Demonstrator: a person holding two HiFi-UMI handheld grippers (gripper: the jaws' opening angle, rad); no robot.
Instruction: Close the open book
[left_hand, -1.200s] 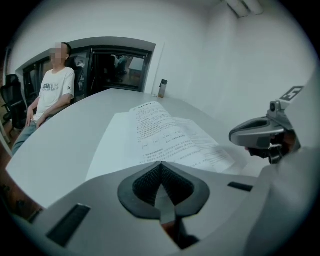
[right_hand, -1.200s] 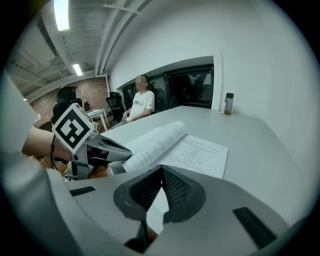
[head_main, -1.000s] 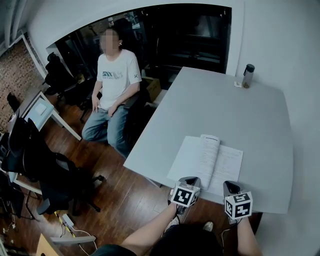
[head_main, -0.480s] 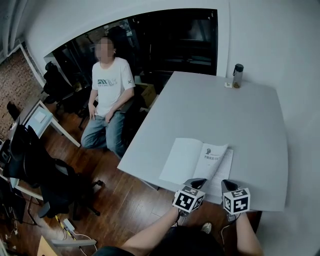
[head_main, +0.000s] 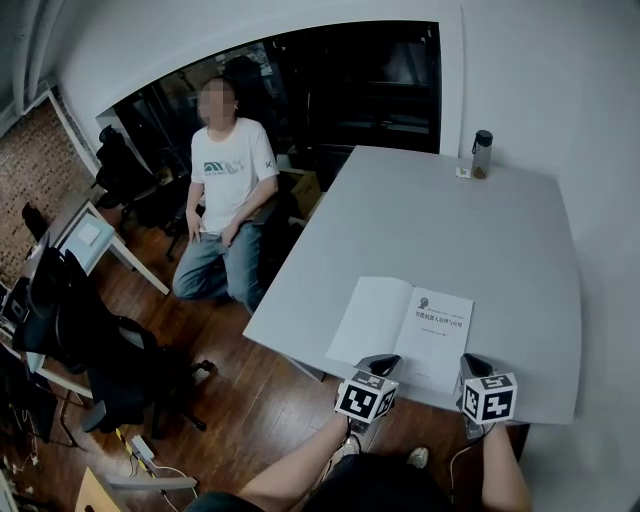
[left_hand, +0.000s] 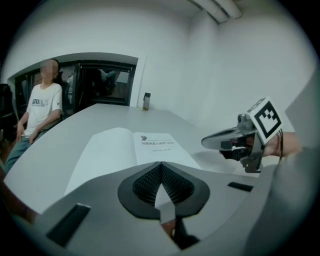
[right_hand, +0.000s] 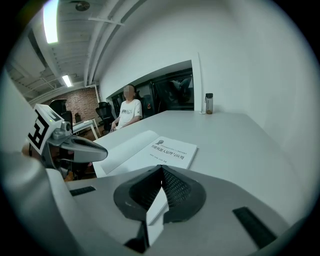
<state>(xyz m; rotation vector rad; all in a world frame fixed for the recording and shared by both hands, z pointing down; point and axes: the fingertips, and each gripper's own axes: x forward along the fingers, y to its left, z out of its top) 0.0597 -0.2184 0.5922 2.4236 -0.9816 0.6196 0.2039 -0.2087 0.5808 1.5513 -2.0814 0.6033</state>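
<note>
At the near edge of the pale grey worktop (head_main: 450, 220), a thin white book (head_main: 405, 330) lies flat and open. One blank leaf is spread to the left and a printed title page faces up on the right. The person's left tool (head_main: 385, 363) and right tool (head_main: 472, 362) hang just over its near edge. Both tools have their jaws pressed fully together, with nothing between them. Across the room a seated person (head_main: 230, 170) looks on, and a small bottle (head_main: 482, 153) stands at the worktop's far corner, well apart from the book. The book looks like a light paperback with limp, bendable leaves and no stiff board. It would likely buckle if pinched mid-page and skate on the smooth worktop if pushed from the side. The better hold appears to be the outer free edge of the left-hand leaf (left_hand: 100, 150). A jaw could slip under that edge and swing the leaf over the spine toward the right. The other tool could press down on the title page (right_hand: 167, 150) to keep the book from sliding. Paper this thin may crease or tear under a hard pinch, so a gentle grip seems wise.
</note>
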